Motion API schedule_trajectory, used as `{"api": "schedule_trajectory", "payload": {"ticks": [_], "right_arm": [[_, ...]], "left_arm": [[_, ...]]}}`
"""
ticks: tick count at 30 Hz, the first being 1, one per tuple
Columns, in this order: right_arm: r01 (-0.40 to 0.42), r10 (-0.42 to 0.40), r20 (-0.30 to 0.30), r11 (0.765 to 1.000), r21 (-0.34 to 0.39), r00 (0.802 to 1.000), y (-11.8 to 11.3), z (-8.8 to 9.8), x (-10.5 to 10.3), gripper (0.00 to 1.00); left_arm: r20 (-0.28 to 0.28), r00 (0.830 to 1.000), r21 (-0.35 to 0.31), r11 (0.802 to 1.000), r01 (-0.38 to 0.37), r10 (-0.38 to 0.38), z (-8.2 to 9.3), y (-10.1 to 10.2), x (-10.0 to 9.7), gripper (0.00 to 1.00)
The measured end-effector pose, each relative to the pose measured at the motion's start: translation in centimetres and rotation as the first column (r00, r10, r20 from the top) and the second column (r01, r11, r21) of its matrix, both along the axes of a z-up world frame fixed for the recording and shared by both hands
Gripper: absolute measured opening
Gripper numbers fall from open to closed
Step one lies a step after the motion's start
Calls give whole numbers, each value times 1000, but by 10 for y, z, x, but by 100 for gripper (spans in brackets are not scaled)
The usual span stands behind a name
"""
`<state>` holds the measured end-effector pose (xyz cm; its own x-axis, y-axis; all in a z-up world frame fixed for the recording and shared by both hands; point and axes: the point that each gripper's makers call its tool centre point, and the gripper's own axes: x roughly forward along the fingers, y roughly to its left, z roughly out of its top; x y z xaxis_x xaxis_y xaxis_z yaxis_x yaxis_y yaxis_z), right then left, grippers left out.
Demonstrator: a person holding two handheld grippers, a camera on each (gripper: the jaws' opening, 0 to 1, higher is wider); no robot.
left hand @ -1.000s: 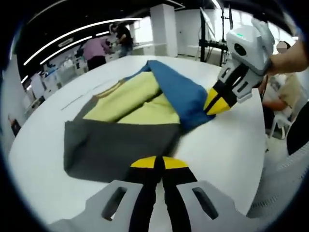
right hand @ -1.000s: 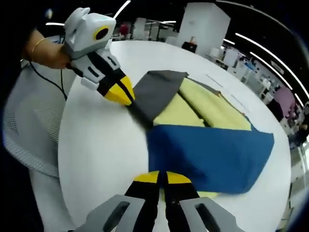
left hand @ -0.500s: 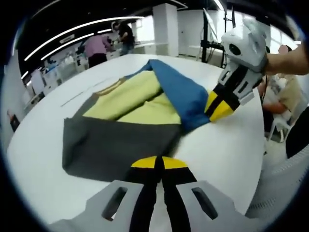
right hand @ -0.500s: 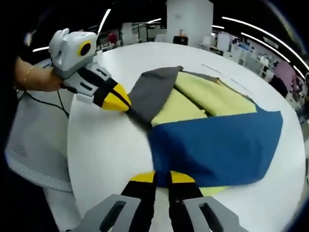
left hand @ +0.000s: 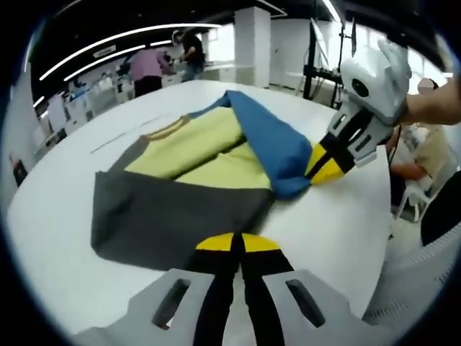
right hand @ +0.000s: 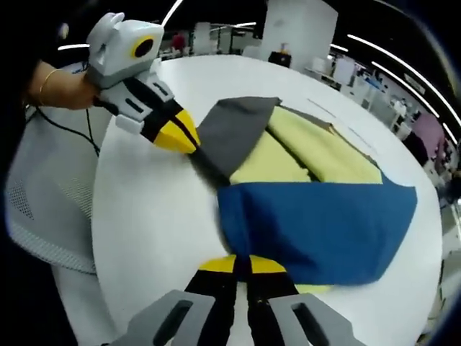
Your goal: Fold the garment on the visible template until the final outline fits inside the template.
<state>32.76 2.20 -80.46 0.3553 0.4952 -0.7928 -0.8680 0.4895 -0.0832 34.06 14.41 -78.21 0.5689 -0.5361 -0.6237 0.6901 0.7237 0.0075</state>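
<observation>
Soft, light cloth: the garment lies mid-frame on the white table. My left gripper pinches its grey hem; my right gripper pinches the blue edge. I judge it limp; corners suit best.

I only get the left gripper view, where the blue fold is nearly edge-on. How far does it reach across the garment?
Observer: In the right gripper view the blue fabric panel lies as a broad flap over the yellow fabric's near end.
Operator: My grip on the grey?
Observer: The left gripper holds the grey fabric panel's corner, drawn to a point at its shut jaws.
Operator: Anything under the blue?
Observer: A yellow strip peeks out beside the right gripper.
</observation>
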Motion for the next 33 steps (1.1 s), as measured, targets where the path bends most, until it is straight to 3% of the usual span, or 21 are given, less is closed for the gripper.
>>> {"api": "schedule_trajectory", "payload": {"ticks": [4, 7, 10, 13, 18, 22, 28, 33], "right_arm": [[43, -42, -26, 997, 59, 999, 2, 8, 0, 0], [75, -75, -3, 985, 154, 997, 6, 28, 8, 0], [111, -114, 4, 975, 193, 993, 1, 44, 15, 0], [149, -157, 14, 958, 244, 987, -5, 63, 24, 0], [185, -206, 41, 939, 290, 978, -16, 88, 39, 0], [232, -266, 78, 926, 297, 961, -32, 102, 55, 0], [353, -395, 54, 867, 351, 917, -65, 117, 75, 0], [413, -468, 57, 825, 385, 882, -92, 127, 89, 0]], "left_arm": [[3, 1000, -28, 1000, -2, 2, 9, 0, 1, 0], [8, 1000, -66, 998, -2, 2, 19, -2, 2, 0], [-24, 1000, -110, 994, -22, 20, 24, -2, 2, 0], [-20, 999, -136, 990, -30, 28, 33, -1, 5, 0], [-67, 996, -238, 969, -68, 53, 53, -2, 9, 0], [-66, 995, -254, 963, -89, 74, 66, 7, 14, 0], [-39, 985, -316, 933, -170, 167, 93, 36, 30, 0], [-28, 956, -362, 889, -282, 292, 107, 75, 48, 0]]}}
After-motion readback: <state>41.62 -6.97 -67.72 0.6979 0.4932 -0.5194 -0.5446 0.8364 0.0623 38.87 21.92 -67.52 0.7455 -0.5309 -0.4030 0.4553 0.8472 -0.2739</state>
